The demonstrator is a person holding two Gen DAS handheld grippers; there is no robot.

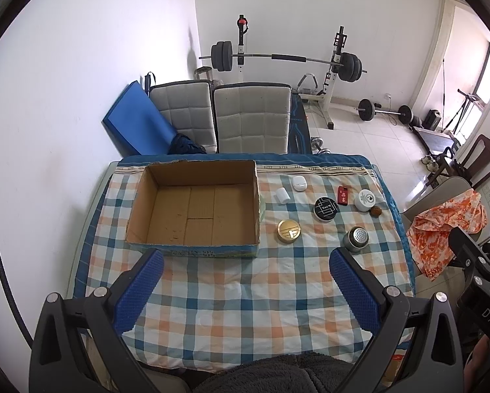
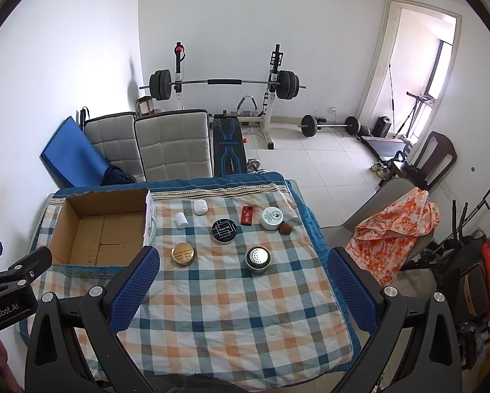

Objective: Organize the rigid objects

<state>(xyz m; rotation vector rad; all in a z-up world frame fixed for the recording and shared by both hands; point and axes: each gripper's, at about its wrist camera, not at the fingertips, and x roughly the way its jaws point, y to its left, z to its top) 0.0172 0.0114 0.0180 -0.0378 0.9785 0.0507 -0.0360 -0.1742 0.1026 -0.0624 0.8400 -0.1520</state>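
Note:
An empty cardboard box (image 1: 192, 209) (image 2: 100, 229) sits on the left of the checked tablecloth (image 1: 238, 301) (image 2: 231, 308). To its right lie several small items: a gold round tin (image 1: 289, 231) (image 2: 183, 254), a silver perforated tin (image 1: 356, 238) (image 2: 258, 258), a black round tin (image 1: 325, 209) (image 2: 224, 229), a white jar (image 1: 366, 199) (image 2: 272, 218), a red box (image 1: 342, 194) (image 2: 246, 215), a walnut (image 1: 376, 211) (image 2: 285, 228) and two white cases (image 1: 299, 183) (image 2: 200, 207). My left gripper (image 1: 246, 257) hovers open near the front. My right gripper (image 2: 243, 257) is open too, holding nothing.
Two grey padded chairs (image 1: 251, 118) (image 2: 172, 144) stand behind the table, with a blue mat (image 1: 133, 121) against the wall. A chair draped in orange cloth (image 1: 444, 229) (image 2: 392, 226) stands at the table's right edge. Weight equipment (image 2: 225, 85) fills the room behind.

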